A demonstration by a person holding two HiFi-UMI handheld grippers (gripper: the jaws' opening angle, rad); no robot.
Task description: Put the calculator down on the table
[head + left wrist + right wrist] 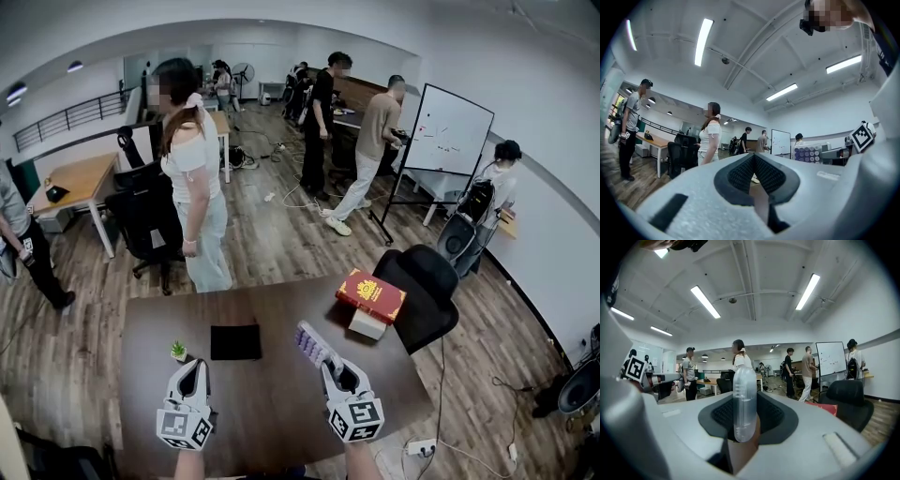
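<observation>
The calculator (312, 344), pale with rows of purple keys, is held above the brown table (272, 422), right of its middle. My right gripper (330, 367) is shut on its near end. Seen edge-on in the right gripper view, the calculator (744, 399) stands upright as a pale translucent strip between the dark pads (771, 414). My left gripper (195, 366) hovers over the left part of the table, jaws shut with nothing between them. From the left gripper view the calculator's purple keys (810, 153) show to the right.
A black pad (235, 342) and a tiny potted plant (178, 351) lie ahead of the left gripper. A red book (371, 294) rests on a white box (367, 324) at the table's right corner, next to a black chair (427, 291). A person (192, 187) stands beyond the far edge.
</observation>
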